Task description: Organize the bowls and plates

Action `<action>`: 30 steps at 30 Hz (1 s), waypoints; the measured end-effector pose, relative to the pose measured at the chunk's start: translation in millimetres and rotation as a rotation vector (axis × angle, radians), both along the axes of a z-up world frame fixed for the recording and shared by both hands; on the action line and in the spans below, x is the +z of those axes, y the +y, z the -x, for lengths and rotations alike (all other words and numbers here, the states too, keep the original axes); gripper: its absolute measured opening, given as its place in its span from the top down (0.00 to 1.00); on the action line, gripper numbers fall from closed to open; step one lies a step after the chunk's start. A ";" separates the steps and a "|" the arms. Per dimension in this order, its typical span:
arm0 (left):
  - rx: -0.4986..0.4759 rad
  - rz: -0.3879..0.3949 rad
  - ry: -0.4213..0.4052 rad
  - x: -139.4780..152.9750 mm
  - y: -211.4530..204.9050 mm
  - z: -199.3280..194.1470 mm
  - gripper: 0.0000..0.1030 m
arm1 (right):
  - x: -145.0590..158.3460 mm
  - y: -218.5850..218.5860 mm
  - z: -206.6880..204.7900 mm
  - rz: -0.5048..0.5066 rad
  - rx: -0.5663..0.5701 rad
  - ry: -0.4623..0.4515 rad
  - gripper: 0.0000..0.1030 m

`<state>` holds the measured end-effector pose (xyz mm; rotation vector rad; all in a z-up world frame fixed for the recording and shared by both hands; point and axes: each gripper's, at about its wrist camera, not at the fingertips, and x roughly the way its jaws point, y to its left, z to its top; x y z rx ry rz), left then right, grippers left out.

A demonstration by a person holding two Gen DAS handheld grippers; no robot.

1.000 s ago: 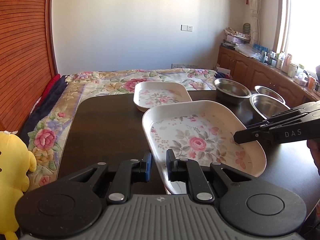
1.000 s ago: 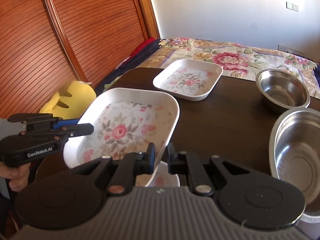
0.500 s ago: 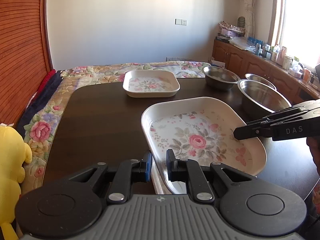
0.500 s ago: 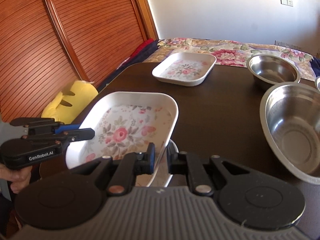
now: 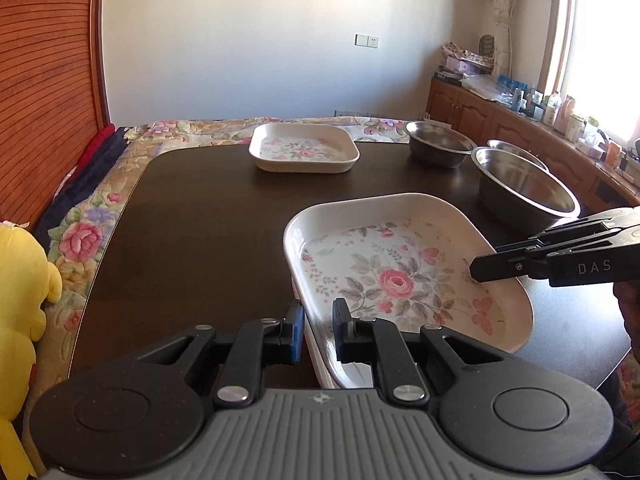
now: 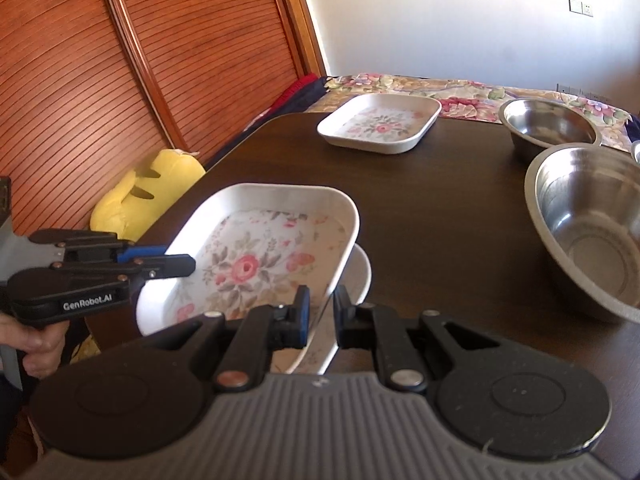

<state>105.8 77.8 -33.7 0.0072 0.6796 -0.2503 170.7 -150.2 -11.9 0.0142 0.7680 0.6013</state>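
Left wrist view: left gripper (image 5: pixel 318 330) is clenched on the near rim of the big floral plate (image 5: pixel 404 276), and the right gripper (image 5: pixel 480 270) pinches its far-right rim, so both carry it. Vs a sec ago the plate sits lower and nearer the desk (image 5: pixel 208 220), and a 2nd white dish (image 5: pixel 320 364) now peeks out right under its near edge. Looks like the plate is being lowered onto that one to stack, not yet seated; it's a bit tilted. Small floral plate (image 5: pixel 304 152) at the far desk edge now looks further off. Steel bowls on the right: far bowl (image 5: pixel 436 146), large bowl (image 5: pixel 524 188), and a 3rd rim (image 5: pixel 516 150) behind it, all untouched. Bed (image 5: pixel 100 208) w/ floral cover wraps the desk on the left and far side, yellow plush (image 5: pixel 24 280) at left, cabinets w/ bottles under the window (image 5: pixel 600 48).

Right wrist view: right gripper (image 6: pixel 322 316) is clamped on the plate's (image 6: pixel 256 256) right rim; left gripper (image 6: pixel 188 262) grips the opposite rim, a hand (image 6: pixel 36 344) on its handle. The lower dish (image 6: pixel 358 280) shows beneath, offset to the right, so alignment needs care before release. Small plate (image 6: pixel 380 124) far, large bowl (image 6: pixel 588 224) near right, far bowl (image 6: pixel 548 124) behind it. Desk (image 6: pixel 440 208) is dark, glossy wood; slatted wooden doors (image 6: pixel 120 80) at left, plush (image 6: pixel 148 192) below them.
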 end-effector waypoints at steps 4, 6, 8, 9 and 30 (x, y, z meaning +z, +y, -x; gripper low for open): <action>0.003 -0.010 0.008 -4.2 -2.3 -2.3 0.85 | -2.2 2.2 4.7 0.014 0.002 -0.014 0.86; 0.008 -0.014 0.009 -6.1 -3.1 -2.7 0.86 | -2.8 3.1 5.7 0.018 0.002 -0.018 0.86; 0.010 -0.015 0.010 -8.3 -2.1 -2.9 0.85 | -4.4 2.7 6.8 0.016 -0.001 -0.016 0.86; 0.010 -0.013 0.013 -9.1 -1.8 -3.3 0.85 | -5.1 2.6 7.1 0.014 -0.002 -0.015 0.86; 0.013 -0.017 0.012 -16.3 -1.5 -4.3 0.83 | -5.8 10.7 15.6 0.083 -0.015 -0.070 0.83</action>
